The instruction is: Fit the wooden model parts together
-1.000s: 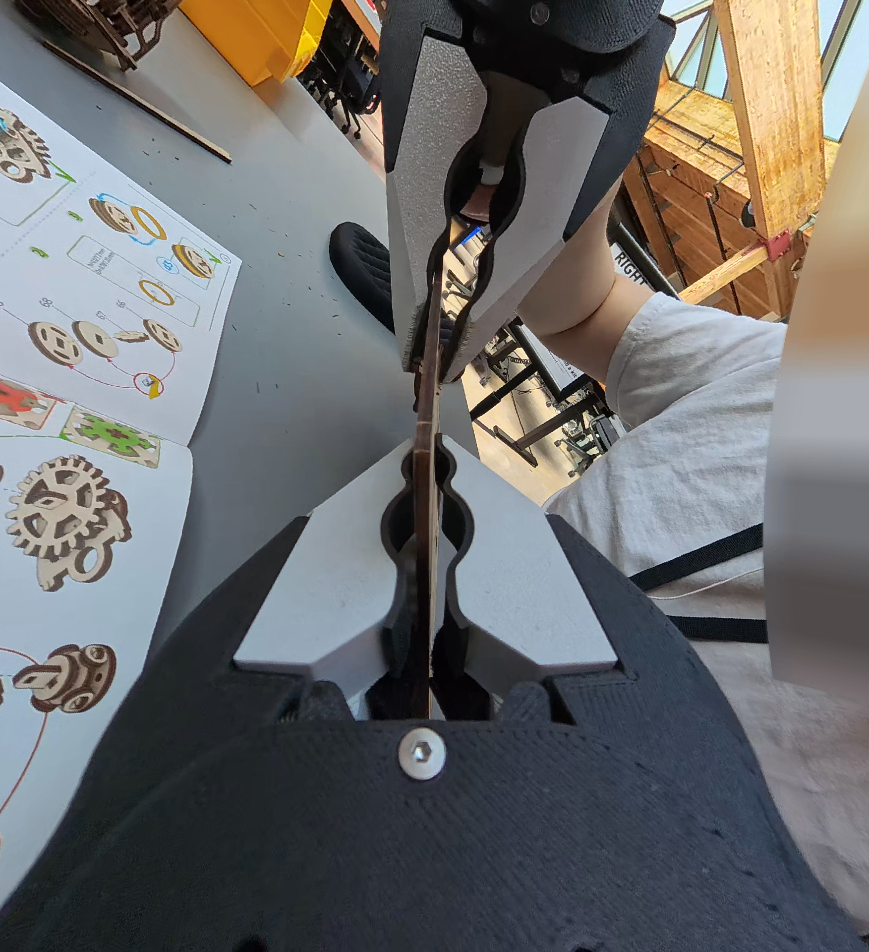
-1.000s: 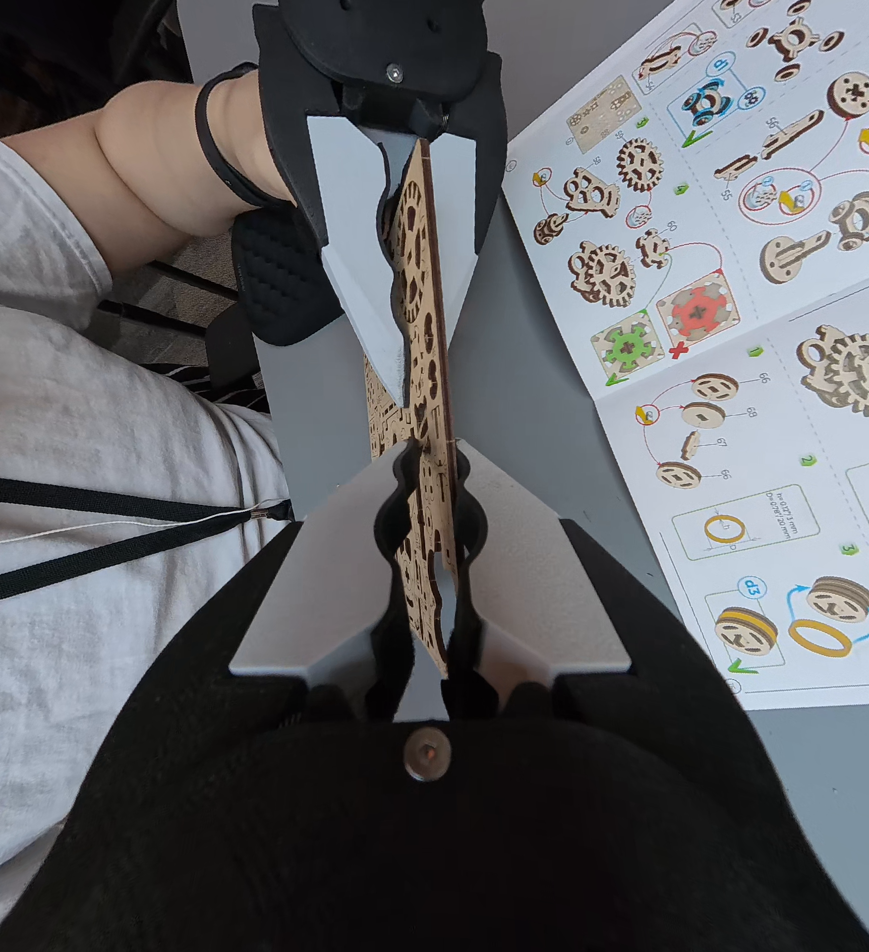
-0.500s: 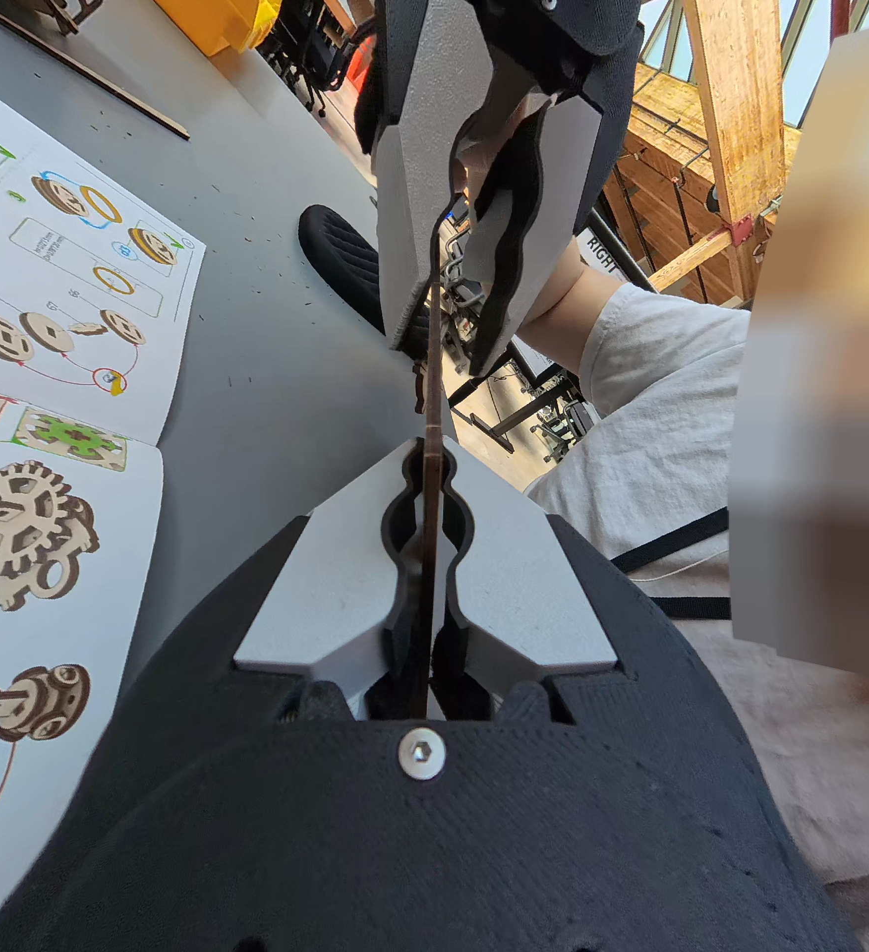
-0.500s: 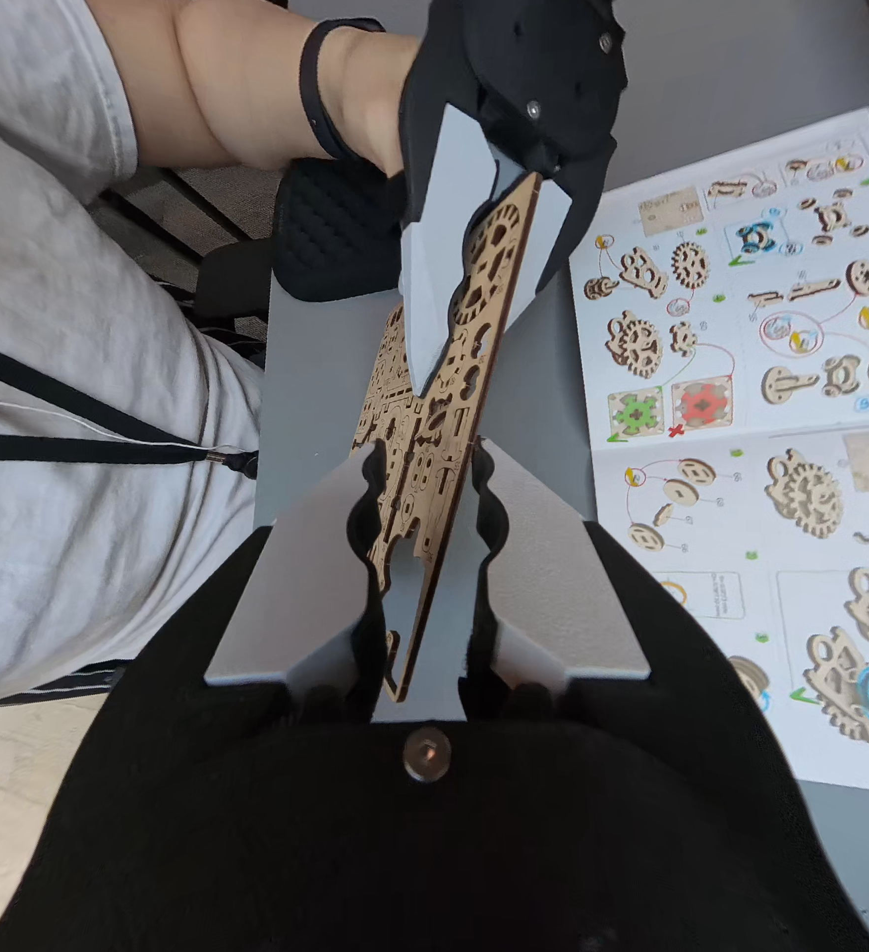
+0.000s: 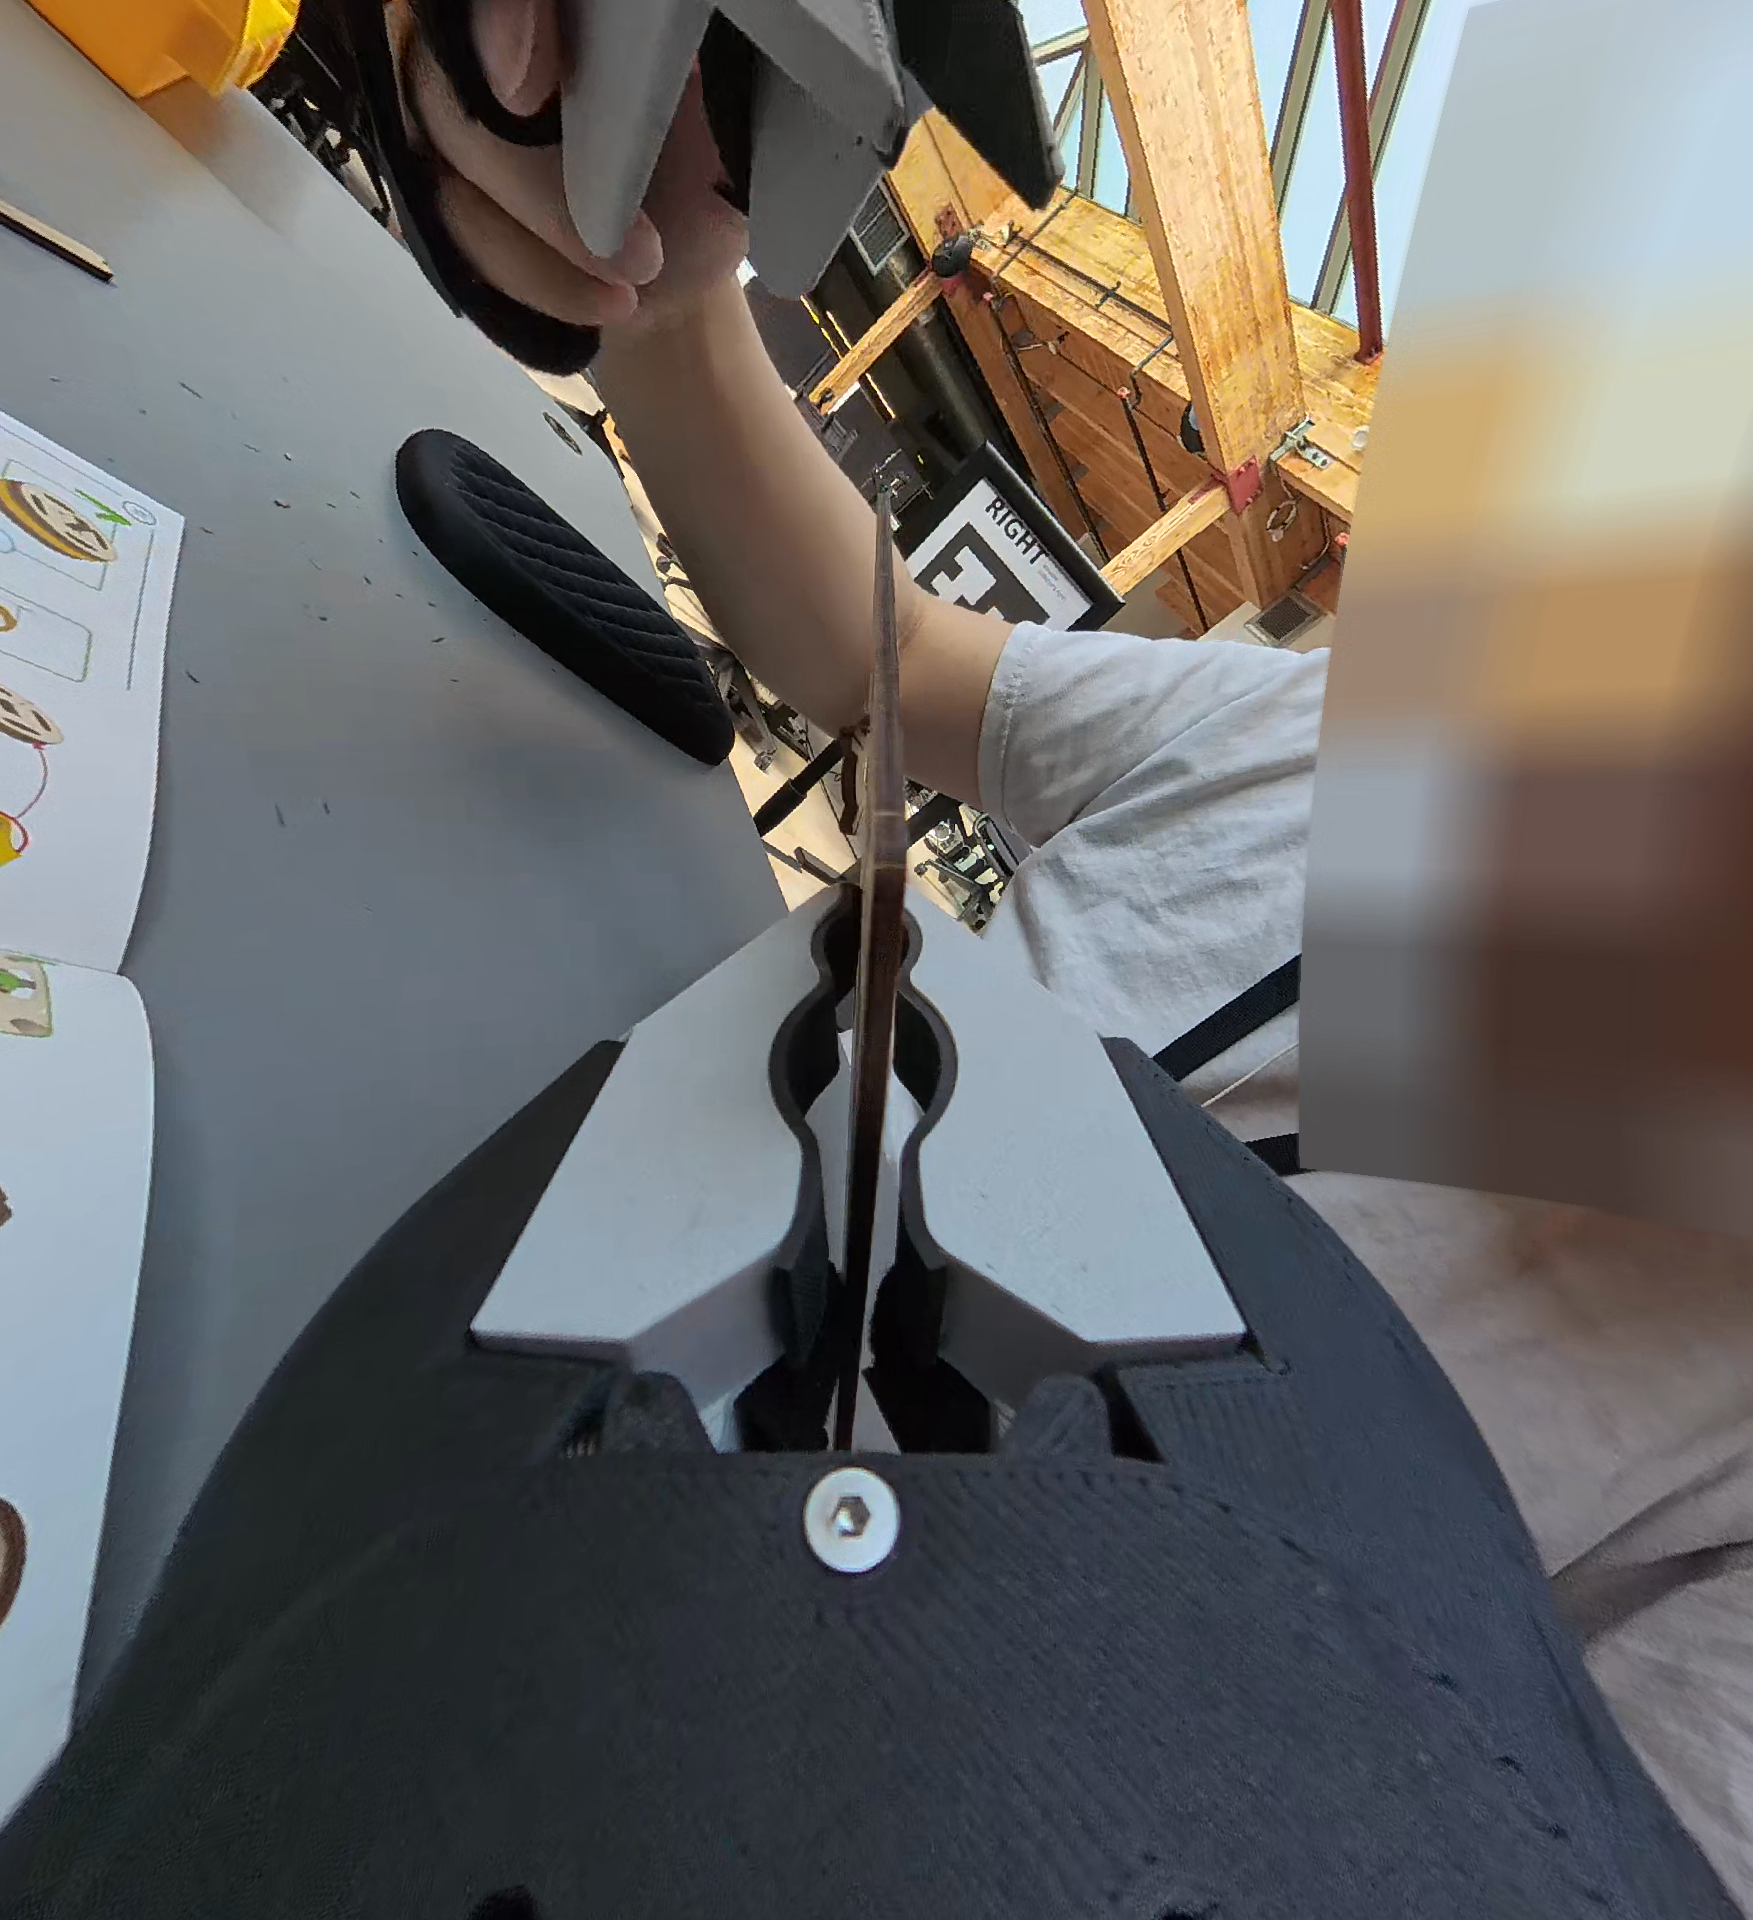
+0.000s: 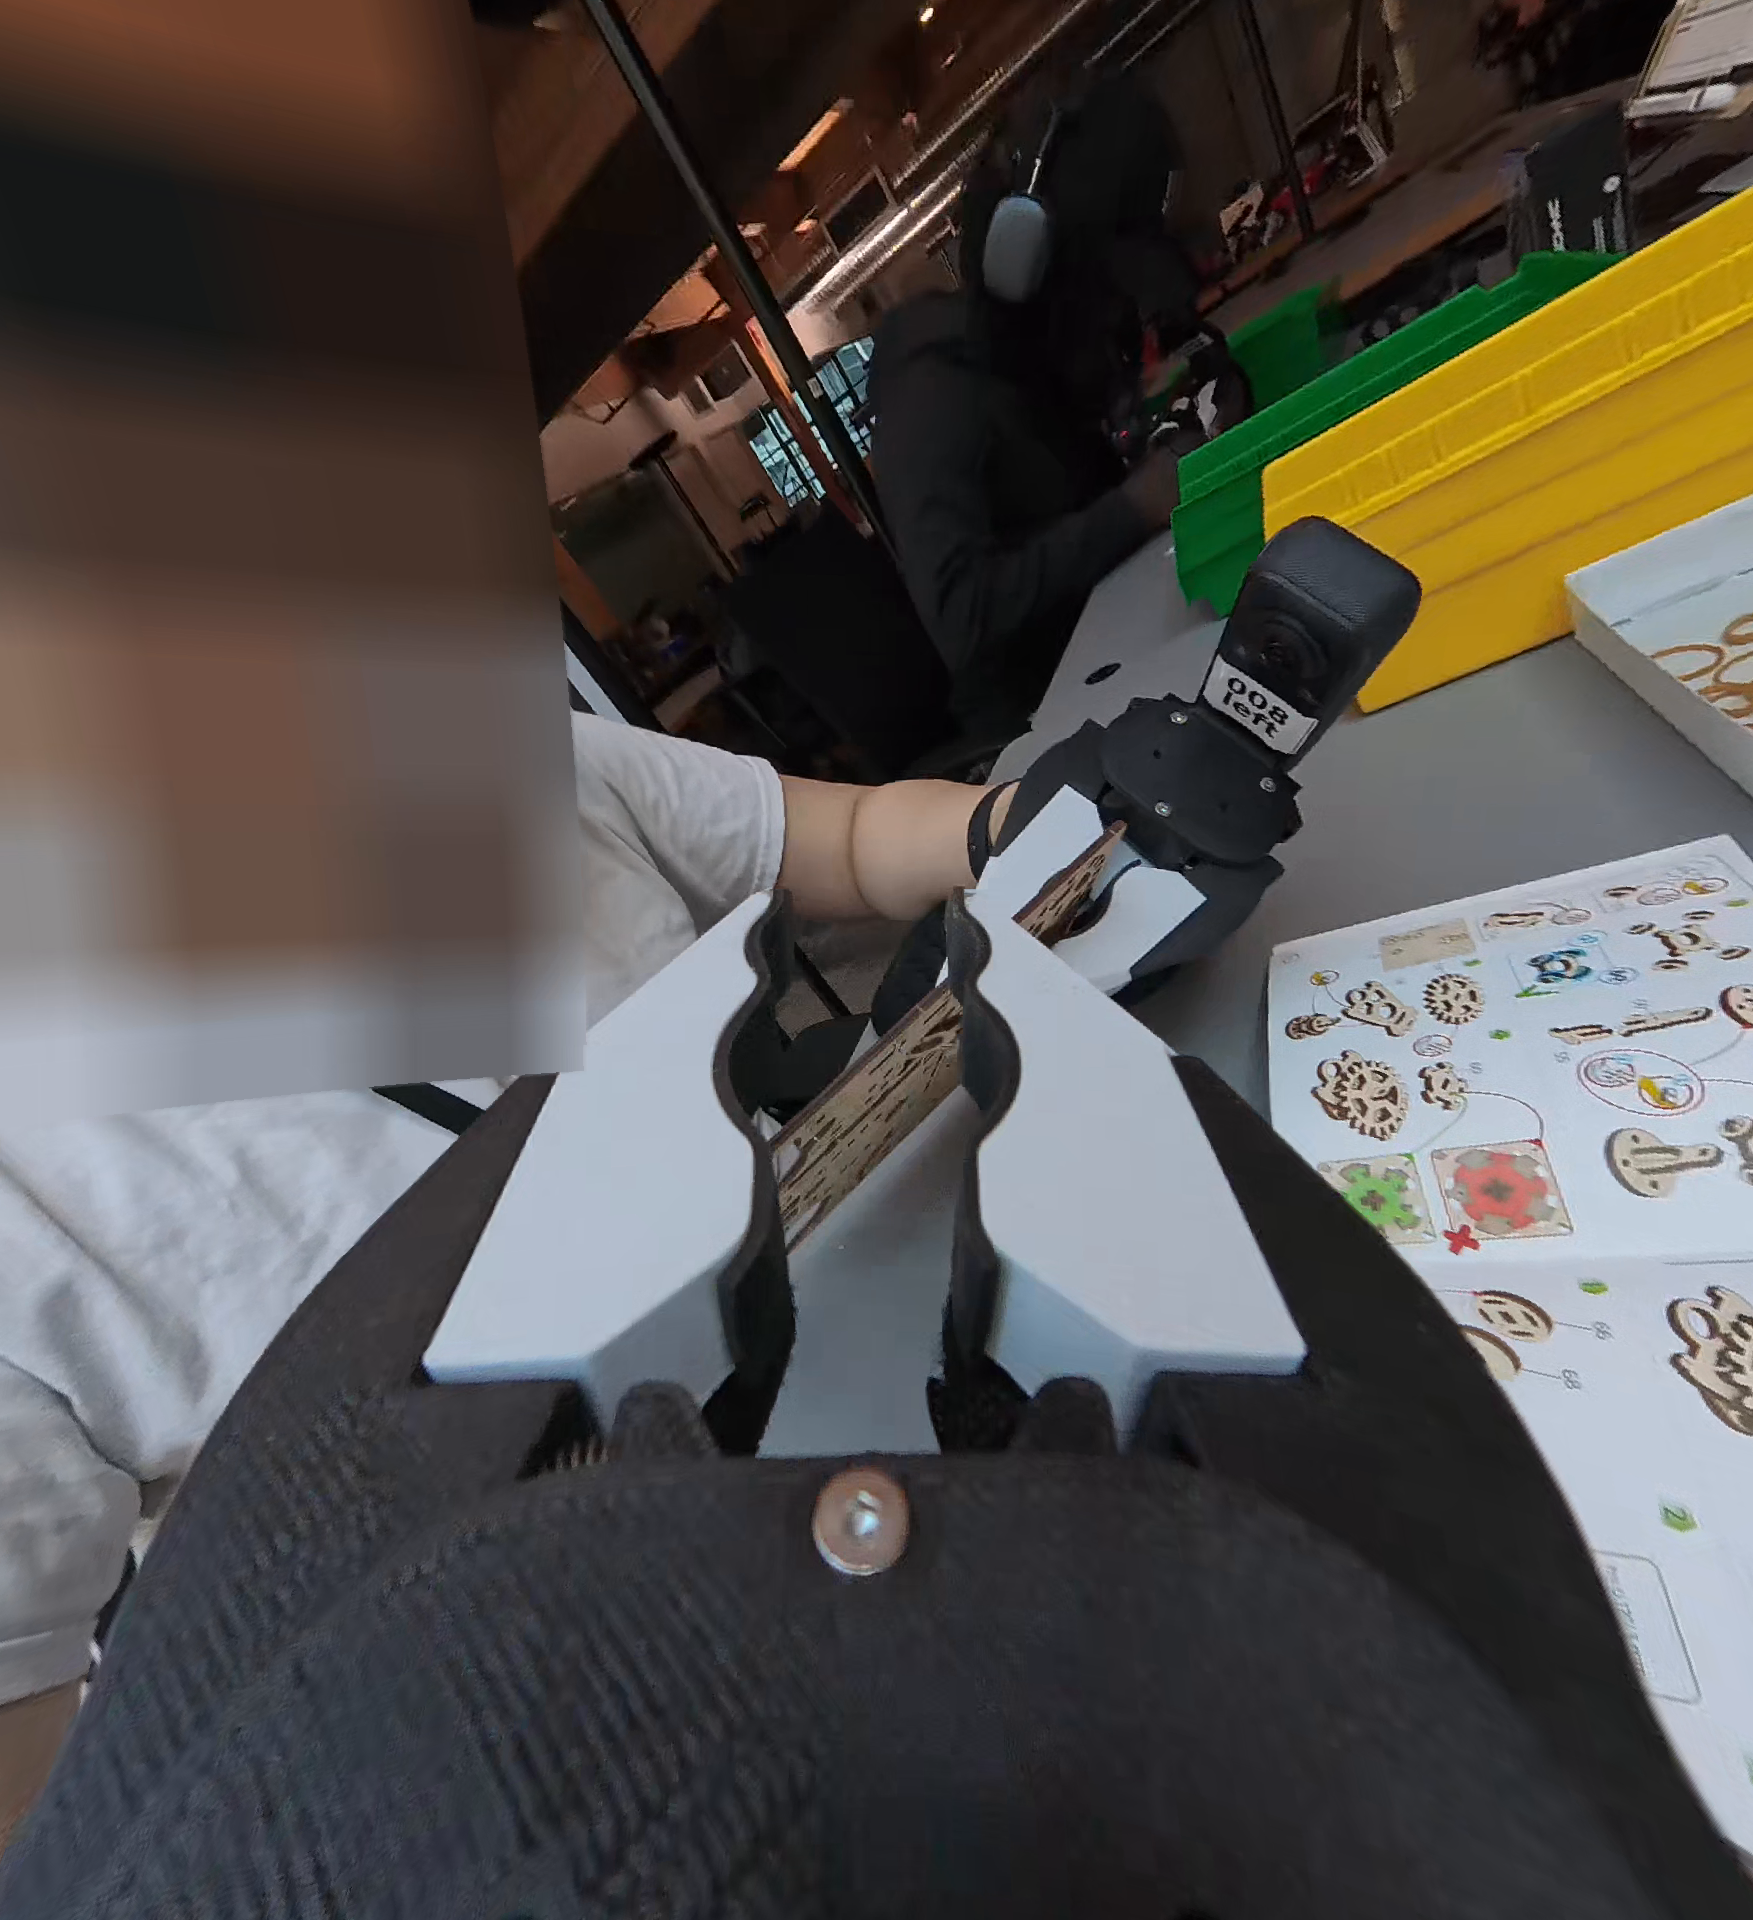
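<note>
- The left gripper (image 5: 877, 925), black-bodied with pale grey fingers, is clamped on the thin laser-cut wooden parts sheet (image 5: 877, 1039), which shows edge-on in its own view and runs toward 12 o'clock past the fingertips.
- In the right wrist view the same sheet (image 6: 882, 1101) shows its cut-out face, slanting from 7 o'clock up to 1 o'clock into the left gripper (image 6: 1069, 914).
- The right gripper (image 6: 867, 930) is parted wide and grips nothing (the sheet appears through the gap, beyond the fingers; touching or clear of them, I cannot tell).
- From the left wrist view the right gripper (image 5: 716, 197) hangs at 12 o'clock, above and apart from the sheet's tip.
- The white printed instruction sheet (image 6: 1578, 1091) lies on the grey table (image 6: 1474, 821) at 3 o'clock.
- A long yellow plastic bin (image 6: 1578, 416) sits at 1 o'clock, with a white shallow tray of wooden rings (image 6: 1682, 727) just in front of it.
</note>
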A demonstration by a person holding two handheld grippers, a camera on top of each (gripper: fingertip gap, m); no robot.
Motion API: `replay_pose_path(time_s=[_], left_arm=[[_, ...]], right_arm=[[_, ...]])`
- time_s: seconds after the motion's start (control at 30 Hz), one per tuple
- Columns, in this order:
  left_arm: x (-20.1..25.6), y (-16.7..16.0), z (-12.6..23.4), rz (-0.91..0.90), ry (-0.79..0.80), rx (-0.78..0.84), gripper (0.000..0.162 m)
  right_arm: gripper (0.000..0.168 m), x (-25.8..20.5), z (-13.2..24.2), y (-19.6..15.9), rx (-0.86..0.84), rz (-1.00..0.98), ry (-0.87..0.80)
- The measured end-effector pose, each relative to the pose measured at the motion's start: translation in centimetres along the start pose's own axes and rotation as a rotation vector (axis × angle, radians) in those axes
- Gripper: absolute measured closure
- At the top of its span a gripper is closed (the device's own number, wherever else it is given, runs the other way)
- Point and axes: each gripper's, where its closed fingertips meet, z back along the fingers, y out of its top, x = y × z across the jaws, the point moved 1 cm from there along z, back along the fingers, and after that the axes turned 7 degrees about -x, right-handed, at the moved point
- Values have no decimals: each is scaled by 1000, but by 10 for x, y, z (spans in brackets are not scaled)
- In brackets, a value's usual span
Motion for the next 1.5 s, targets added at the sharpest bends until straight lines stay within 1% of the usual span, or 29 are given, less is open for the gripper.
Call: replay_pose_path(time_s=[0.03,0.1,0.17,0.23,0.27,0.33,0.4,0.47,0.5,0.6,0.83,0.93,1.07,1.17,1.33,1.43,1.5], left_arm=[[-1,1,1,6,5,7,162],[-9,2,4,30,48,23,162],[-15,2,5,45,93,26,162],[-17,2,5,44,110,24,162],[-17,2,4,42,112,20,162],[-18,0,3,45,122,13,162],[-18,0,2,46,121,7,162],[-19,0,3,46,123,9,162],[-19,-1,3,47,128,7,162],[-21,-2,3,52,138,0,162],[-19,-3,1,43,130,-13,162],[-19,-3,1,28,144,-18,161],[-19,-2,2,33,135,-4,162],[-20,-4,1,41,140,-15,162],[-18,-1,2,47,120,3,161],[-22,-3,2,52,148,-9,162],[-24,-2,3,57,162,1,161]], right_arm=[[139,3,-2,-5,-19,26,-47],[128,12,-7,-20,-150,117,-228],[122,10,-14,-28,-272,217,-359],[125,7,-23,-30,-377,297,-465],[125,9,-25,-33,-451,332,-535],[130,15,-31,-42,-595,428,-631],[131,24,-34,-53,-729,511,-716],[134,30,-37,-62,-811,518,-751],[140,31,-39,-65,-824,502,-744],[140,34,-38,-67,-824,481,-751],[132,34,-41,-72,-810,414,-715],[141,32,-42,-68,-778,397,-698],[142,33,-40,-67,-751,363,-705],[142,33,-40,-70,-769,377,-719],[140,35,-39,-66,-740,373,-749],[138,37,-38,-69,-766,388,-771],[136,38,-37,-65,-753,421,-799]])
